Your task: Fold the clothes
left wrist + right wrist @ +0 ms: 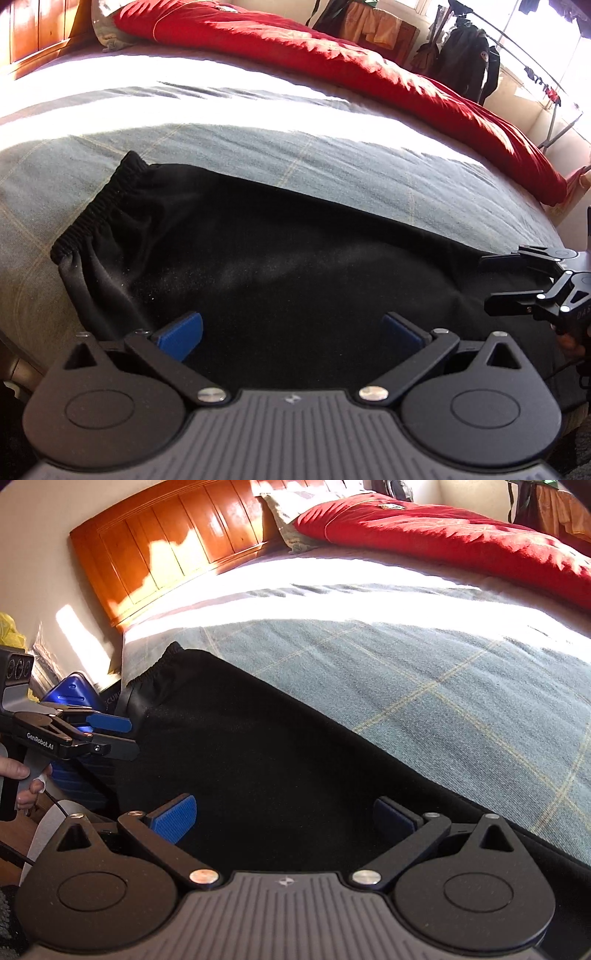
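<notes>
Black trousers (pixel 280 251) lie flat along the near edge of the bed (pixel 332 155), on its grey-green checked cover; elastic waistband (pixel 96 210) toward the wooden headboard (pixel 173 542), cloth smooth, a few creases just below the waistband. Left claw (pixel 291 332): blue pads well apart, nothing between them, poised just above the trousers' mid-section near the bed edge; contact with the cloth cannot be told. Right claw (pixel 284 816): also spread wide, empty, over the trousers further from the headboard than the left one. In the right wrist view the left claw appears side-on beside the waistband end, a hand (pixel 14 771) on its grip. Red duvet (pixel 332 62) bunched along the far side of the bed, pillow against the headboard. Strong sunlight band across the cover between trousers and duvet
</notes>
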`<move>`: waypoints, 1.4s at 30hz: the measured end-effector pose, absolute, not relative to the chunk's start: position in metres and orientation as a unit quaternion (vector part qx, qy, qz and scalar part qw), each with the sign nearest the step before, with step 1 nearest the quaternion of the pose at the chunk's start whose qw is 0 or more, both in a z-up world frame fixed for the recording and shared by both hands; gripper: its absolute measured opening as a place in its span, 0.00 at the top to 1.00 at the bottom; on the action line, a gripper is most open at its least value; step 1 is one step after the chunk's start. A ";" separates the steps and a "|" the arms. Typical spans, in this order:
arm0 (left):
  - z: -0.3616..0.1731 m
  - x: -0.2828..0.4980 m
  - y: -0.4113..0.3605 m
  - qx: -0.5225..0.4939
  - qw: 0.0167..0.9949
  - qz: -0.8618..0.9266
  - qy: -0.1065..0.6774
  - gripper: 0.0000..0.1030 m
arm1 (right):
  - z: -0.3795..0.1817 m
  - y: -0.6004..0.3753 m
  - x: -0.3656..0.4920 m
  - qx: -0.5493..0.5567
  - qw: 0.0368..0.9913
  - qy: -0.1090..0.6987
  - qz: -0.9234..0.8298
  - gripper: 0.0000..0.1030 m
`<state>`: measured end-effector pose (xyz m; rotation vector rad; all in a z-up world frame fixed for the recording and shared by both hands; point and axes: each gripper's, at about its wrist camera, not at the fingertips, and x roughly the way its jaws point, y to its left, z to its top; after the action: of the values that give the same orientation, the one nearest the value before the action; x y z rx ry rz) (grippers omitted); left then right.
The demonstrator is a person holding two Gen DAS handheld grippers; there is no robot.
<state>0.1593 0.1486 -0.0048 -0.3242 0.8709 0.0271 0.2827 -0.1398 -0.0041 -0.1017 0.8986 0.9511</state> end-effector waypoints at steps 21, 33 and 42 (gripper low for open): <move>-0.021 0.210 0.125 -0.115 0.897 -0.029 0.426 0.01 | -0.005 -0.185 0.293 -0.024 0.848 0.423 0.319 0.00; -0.037 0.209 0.139 -0.156 0.891 -0.032 0.424 0.01 | -0.025 -0.193 0.290 -0.026 0.840 0.457 0.291 0.00; -0.040 0.216 0.139 -0.157 0.899 -0.016 0.409 0.00 | -0.026 -0.192 0.292 -0.023 0.837 0.459 0.298 0.00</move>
<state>0.2163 0.1388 -0.0396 -0.3249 0.8474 -0.0338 0.2924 -0.1921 -0.0264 -0.0480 0.9718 0.6303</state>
